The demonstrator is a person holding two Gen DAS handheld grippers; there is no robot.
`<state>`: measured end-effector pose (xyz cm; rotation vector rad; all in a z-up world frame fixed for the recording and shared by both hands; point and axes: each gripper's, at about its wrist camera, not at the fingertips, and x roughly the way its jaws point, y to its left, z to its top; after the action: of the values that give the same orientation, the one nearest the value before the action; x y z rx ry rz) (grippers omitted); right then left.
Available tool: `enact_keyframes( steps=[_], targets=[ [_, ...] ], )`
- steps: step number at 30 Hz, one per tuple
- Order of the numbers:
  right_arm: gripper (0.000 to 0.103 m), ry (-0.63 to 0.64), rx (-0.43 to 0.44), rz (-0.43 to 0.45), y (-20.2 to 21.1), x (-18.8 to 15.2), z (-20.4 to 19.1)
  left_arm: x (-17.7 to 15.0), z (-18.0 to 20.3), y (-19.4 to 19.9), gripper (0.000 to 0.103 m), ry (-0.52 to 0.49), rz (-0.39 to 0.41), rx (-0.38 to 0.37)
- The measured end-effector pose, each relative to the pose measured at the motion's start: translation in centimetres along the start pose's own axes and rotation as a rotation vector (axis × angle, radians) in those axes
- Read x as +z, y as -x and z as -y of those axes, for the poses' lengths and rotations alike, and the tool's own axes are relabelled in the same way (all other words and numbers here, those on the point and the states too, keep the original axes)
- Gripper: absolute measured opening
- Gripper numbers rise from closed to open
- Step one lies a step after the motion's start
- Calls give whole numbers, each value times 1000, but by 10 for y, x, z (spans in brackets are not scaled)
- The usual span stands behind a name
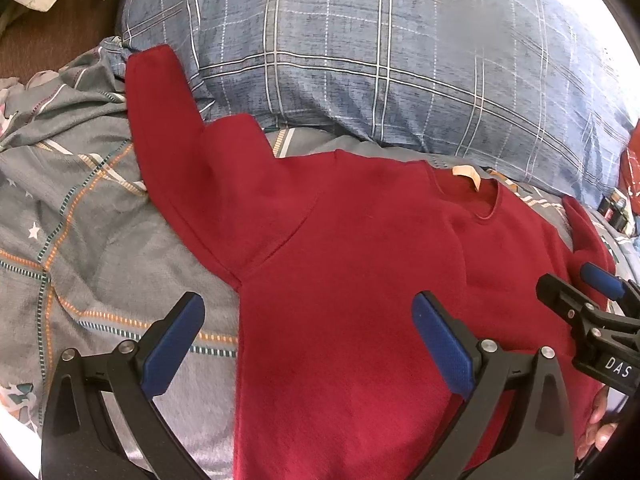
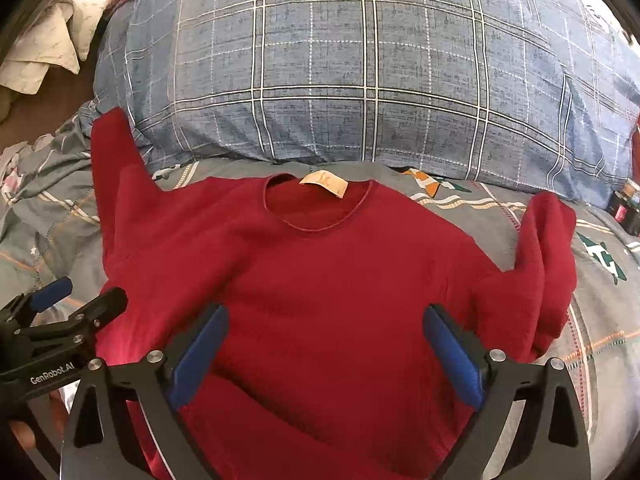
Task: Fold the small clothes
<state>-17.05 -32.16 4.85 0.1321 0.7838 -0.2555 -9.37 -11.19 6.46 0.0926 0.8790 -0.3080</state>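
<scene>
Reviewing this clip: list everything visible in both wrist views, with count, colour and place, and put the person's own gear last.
sweater: one, dark red, spread flat on the bedsheet, neck towards the pillow
neck label: one, beige, inside the sweater's collar
left sleeve: one, red, stretched out with its cuff by the pillow's corner
right sleeve: one, red, bunched up at the side
pillow: one, blue-grey plaid with a round emblem, beyond the sweater
bedsheet: one, grey with orange and teal lines, under everything
pale cloth: one, cream, crumpled at far left
left gripper: black with blue pads, open above the sweater's left edge
right gripper: black with blue pads, open above the sweater's body
</scene>
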Motion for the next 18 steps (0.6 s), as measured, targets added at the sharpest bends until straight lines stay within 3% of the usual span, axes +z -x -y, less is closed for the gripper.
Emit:
enact_keyframes(
  steps=[18],
  targets=[
    [94,35,-1,-25,-15,5,-10,5,-10,-11,103,14,-13,14]
  ],
)
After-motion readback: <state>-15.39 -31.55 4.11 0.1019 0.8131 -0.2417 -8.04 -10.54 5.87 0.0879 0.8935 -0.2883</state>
